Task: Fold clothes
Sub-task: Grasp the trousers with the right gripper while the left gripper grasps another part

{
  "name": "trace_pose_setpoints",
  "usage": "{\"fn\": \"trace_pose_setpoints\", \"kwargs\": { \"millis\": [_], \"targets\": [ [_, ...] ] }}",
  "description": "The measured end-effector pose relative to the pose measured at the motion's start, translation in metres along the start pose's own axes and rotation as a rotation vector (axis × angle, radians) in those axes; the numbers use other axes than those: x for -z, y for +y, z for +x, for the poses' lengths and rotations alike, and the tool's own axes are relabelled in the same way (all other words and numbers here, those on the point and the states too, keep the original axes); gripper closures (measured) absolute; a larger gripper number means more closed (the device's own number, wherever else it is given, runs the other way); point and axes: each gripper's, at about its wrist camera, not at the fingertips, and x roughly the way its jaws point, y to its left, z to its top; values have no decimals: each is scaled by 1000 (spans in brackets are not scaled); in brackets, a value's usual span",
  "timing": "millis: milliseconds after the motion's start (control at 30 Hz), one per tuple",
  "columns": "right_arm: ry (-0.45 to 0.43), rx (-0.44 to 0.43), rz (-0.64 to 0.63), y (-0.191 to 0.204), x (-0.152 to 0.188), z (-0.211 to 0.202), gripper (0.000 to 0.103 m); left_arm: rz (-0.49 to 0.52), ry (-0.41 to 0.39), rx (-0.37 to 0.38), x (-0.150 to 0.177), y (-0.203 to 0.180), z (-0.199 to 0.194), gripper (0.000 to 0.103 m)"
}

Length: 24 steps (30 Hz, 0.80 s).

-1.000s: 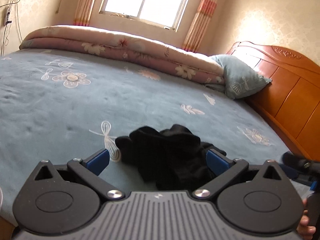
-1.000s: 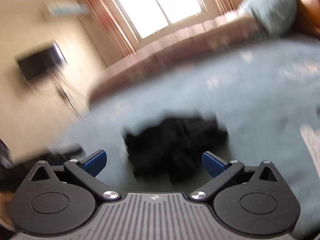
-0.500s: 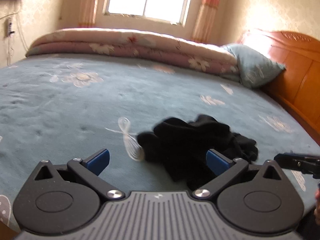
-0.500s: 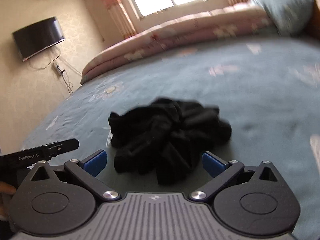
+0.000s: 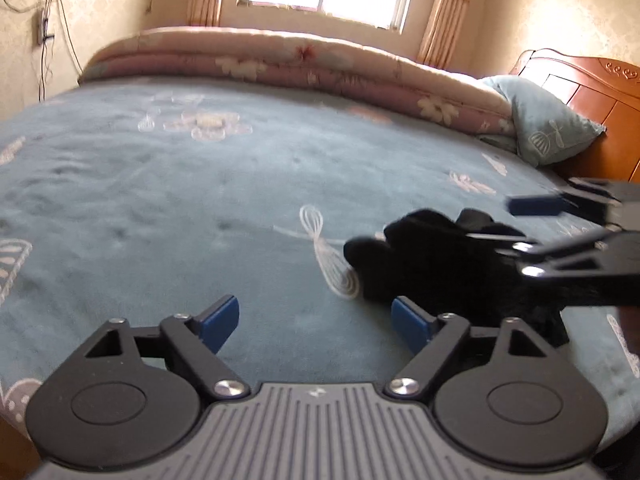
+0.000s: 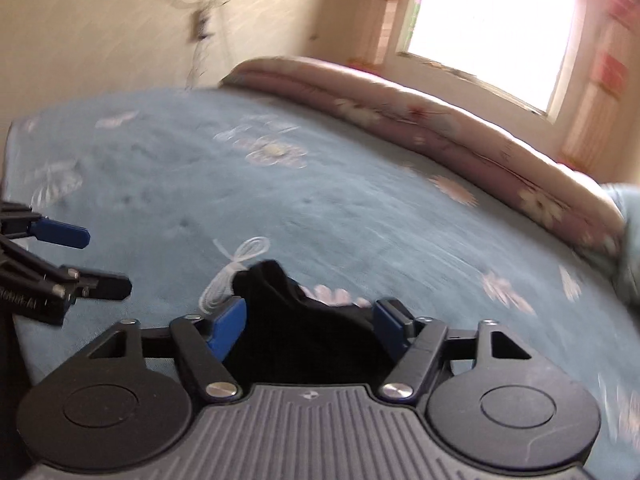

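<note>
Both tools have swung in since half a second ago: the right hand-held gripper (image 6: 308,318) now has the black garment (image 6: 304,332) bunched between its blue pads, where before the heap lay clear ahead of it. Its jaws stand partly open around the cloth, not yet pinching as far as I can judge; motion blur smears this view. From the left camera that same gripper reaches in from three o'clock over the pile.

The left hand-held gripper (image 5: 316,320) hangs wide open and empty over bare blanket, with the garment (image 5: 432,264) off at two o'clock, just past its right pad. It looks to be waiting for the other tool to lift a corner.

The crumpled clothing sits near the front edge of the bed (image 5: 160,208), on the blue flowered blanket, beside a stitched white loop pattern. A rolled pink quilt (image 5: 280,64) lies along the far side at twelve o'clock, and a blue pillow (image 5: 548,124) is propped by the wooden headboard (image 5: 600,96). Folding proper has not started; the garment needs spreading flat first.
</note>
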Motion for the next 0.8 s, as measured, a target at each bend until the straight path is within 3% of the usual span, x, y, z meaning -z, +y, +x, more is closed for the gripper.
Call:
{"fn": "trace_pose_setpoints", "kwargs": {
  "millis": [167,200,233,267,300,433,633,800],
  "targets": [
    [53,7,-108,18,-11,38,29,14,-9,7,4,5,-2,20],
    [74,-1,-116,20,-10,43,41,19,-13,9,4,5,-2,20],
    [109,-14,-117,20,-9,49,62,24,-18,14,5,5,-3,20],
    [150,-26,-115,19,-8,53,74,29,-24,18,5,5,-3,20],
    [176,-32,-104,17,-6,55,94,35,-29,25,5,5,-4,20],
    [131,0,0,-5,-2,25,95,79,-31,48,5,-3,-4,20],
    [22,113,161,-60,3,-49,96,148,-19,131,3,-34,-2,19],
    [-3,230,267,-105,31,-106,96,223,-19,188,5,-64,-2,19]
  ]
}}
